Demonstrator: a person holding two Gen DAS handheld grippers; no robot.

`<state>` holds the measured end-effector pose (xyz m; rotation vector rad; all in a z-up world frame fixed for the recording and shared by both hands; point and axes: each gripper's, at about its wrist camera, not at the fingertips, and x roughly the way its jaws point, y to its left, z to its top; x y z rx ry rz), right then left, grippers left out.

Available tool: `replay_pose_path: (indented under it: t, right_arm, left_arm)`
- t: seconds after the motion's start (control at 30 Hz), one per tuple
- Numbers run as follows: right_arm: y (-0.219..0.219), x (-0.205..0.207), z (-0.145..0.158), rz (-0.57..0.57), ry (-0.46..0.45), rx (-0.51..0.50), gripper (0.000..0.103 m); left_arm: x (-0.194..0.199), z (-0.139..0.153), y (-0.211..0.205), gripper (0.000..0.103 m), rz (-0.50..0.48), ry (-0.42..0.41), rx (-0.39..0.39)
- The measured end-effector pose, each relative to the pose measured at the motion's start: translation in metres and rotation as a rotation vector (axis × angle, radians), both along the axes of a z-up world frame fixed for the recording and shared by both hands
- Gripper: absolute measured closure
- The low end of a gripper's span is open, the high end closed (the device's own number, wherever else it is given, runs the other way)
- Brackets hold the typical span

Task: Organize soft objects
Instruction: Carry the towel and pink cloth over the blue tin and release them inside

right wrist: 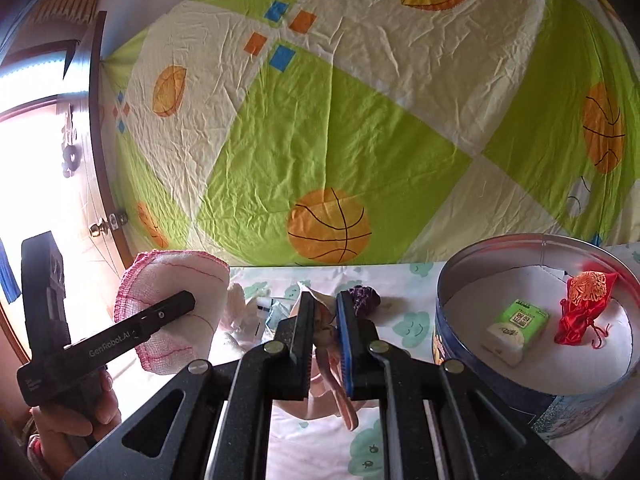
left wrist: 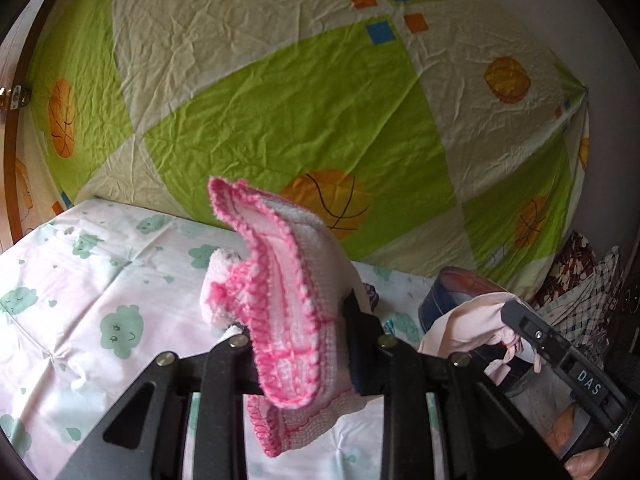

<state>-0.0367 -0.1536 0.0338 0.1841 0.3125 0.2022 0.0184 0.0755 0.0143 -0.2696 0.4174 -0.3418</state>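
My left gripper [left wrist: 296, 332] is shut on a white knitted cloth with a pink crocheted edge [left wrist: 280, 280], held up above the bed. The right wrist view shows that gripper [right wrist: 180, 300] and cloth [right wrist: 180, 276] at the left, with a hand on the handle. My right gripper [right wrist: 324, 308] is shut on a thin pale pink cloth [right wrist: 332, 380] that hangs down between its fingers. From the left wrist view, this gripper [left wrist: 512, 314] and its cloth [left wrist: 468, 320] are at the right. A round tin [right wrist: 496, 254] stands right of the right gripper.
The tin holds a green-white packet [right wrist: 516, 328] and a red pouch [right wrist: 580, 308]. On the cloud-print bed sheet [left wrist: 100, 280] lie a purple item [right wrist: 364, 298], a fluffy pale item [right wrist: 240, 304] and a small packet [right wrist: 276, 312]. A green-cream basketball sheet [left wrist: 280, 100] hangs behind. A door [right wrist: 100, 160] is at the left.
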Motion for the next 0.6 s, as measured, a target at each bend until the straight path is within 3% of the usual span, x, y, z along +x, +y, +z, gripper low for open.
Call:
replay_pose_path:
  t: [0.27, 0.6]
  right_arm:
    - [-0.005, -0.011, 0.012, -0.012, -0.07, -0.005, 0.091]
    - [-0.021, -0.024, 0.027, -0.007, -0.13, 0.034, 0.091]
  left_arm:
    - [0.006, -0.004, 0.006, 0.078, 0.052, 0.0, -0.002]
    - [0.001, -0.007, -0.01, 0.078, 0.025, -0.016, -0.014]
